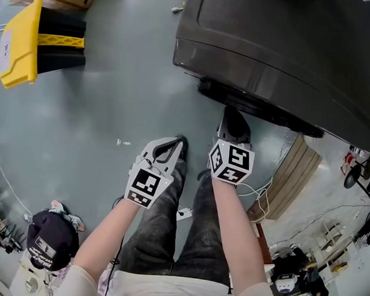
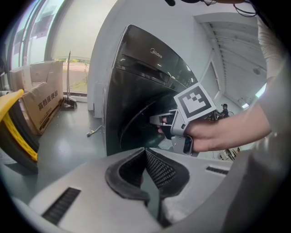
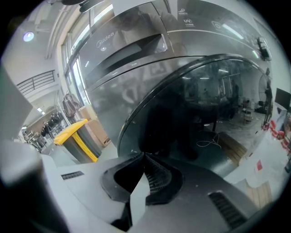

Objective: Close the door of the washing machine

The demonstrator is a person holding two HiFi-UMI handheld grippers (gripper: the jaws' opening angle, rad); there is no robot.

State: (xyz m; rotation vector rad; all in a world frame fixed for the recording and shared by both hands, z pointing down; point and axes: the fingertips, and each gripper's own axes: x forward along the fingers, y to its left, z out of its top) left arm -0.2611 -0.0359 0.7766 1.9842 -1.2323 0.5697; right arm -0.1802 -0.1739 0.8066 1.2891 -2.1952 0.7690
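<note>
Grey floor (image 1: 124, 107), yellow-lidded bin (image 1: 21, 42) far left. Left gripper (image 1: 177, 143) hovers mid-frame, jaws together, empty, short of the machine. Right gripper (image 1: 234, 119) has its jaws pinched together on nothing, tips right at the round glass door (image 3: 191, 104) of the washing machine (image 1: 289, 44), far right. Can't tell if it's latched. Risk: tips skid off the curved glass, or a weak push leaves it ajar.

The left hand-held gripper (image 2: 145, 152), jaws together, faces the right hand-held gripper (image 2: 158, 124) at the washing machine's door (image 2: 134, 119).
</note>
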